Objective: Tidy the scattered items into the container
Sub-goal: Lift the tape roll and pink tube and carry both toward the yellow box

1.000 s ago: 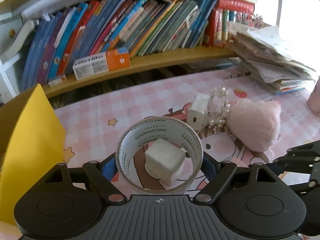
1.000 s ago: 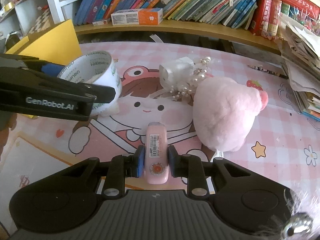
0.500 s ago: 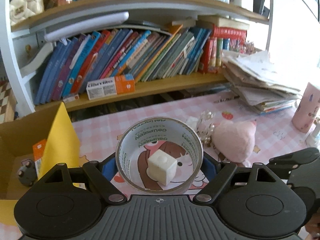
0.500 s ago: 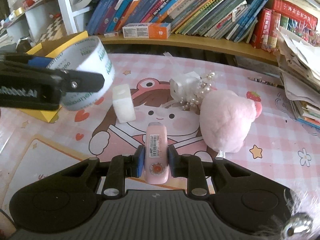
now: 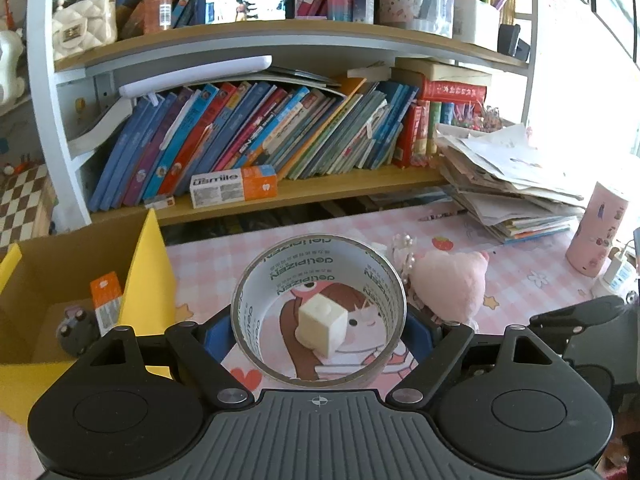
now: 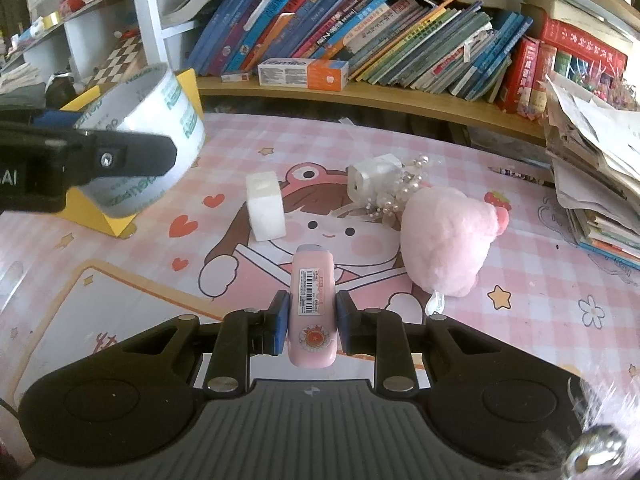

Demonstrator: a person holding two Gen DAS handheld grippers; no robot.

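Tape roll (image 5: 319, 308) is clamped across its outer wall by the left gripper (image 5: 319, 330), jaws spread wide to span the ring, its open core facing the camera and the roll held clear of the table (image 6: 540, 280). In the right wrist view the roll (image 6: 148, 148) hangs in front of the yellow box (image 6: 106, 222), with the left gripper's black finger (image 6: 120, 156) crossing it. The box (image 5: 148, 280) stands at the left edge of the table, flaps up; inside it lie an orange-and-white carton (image 5: 106, 300) and a dark rounded item (image 5: 76, 330). The right gripper (image 6: 311, 320) has its jaws nearly closed on a pink case (image 6: 313, 304) bearing a barcode label, the blue pads pressing both long sides; the case points forward, raised above the table. Items still on the table: a white cube (image 6: 265, 210) near the mat's centre, a white charger (image 6: 374, 174) touching a pearl hairpiece (image 6: 404, 188), and a pink plush (image 6: 446, 240) just beside the hairpiece. Through the roll's core, the cube (image 5: 322, 330) is visible. A pink tumbler (image 5: 598, 236) stands at the far right of the table, near a paper stack (image 5: 508, 184). Books (image 6: 360, 40) fill the shelf behind.
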